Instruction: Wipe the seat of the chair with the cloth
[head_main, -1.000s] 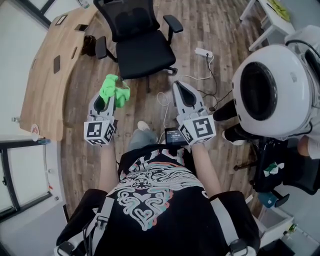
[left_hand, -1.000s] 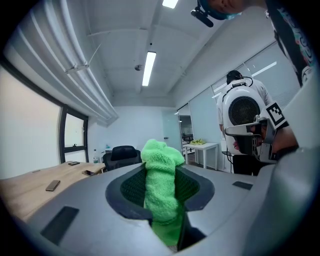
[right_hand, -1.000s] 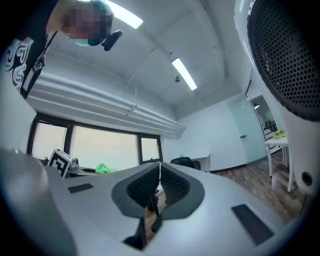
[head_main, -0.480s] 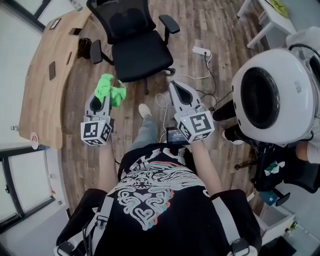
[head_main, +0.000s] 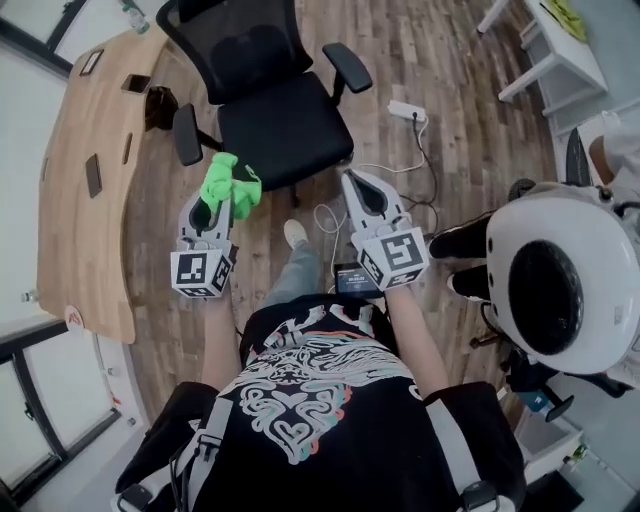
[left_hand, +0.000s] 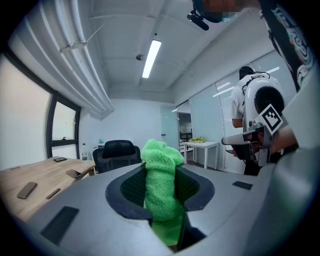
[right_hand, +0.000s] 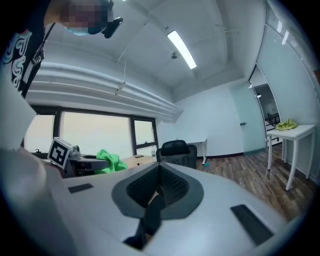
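The black office chair stands just ahead, its seat bare. My left gripper is shut on a bright green cloth that bunches out past its tips, short of the seat's front left corner. In the left gripper view the cloth fills the gap between the jaws, with the chair behind it. My right gripper hovers level to the right of the seat, shut and holding nothing. The right gripper view shows the tips meeting, the chair ahead and the cloth at the left.
A curved wooden desk with phones on it runs along the left. A white power strip and cables lie on the wood floor right of the chair. Another person with a large white round pack stands at the right. A white table is far right.
Both grippers have moved forward toward the chair with the wearer's step; the chair now sits nearer. The cloth stays clamped in the left gripper. The person with the white pack has shifted lower right.
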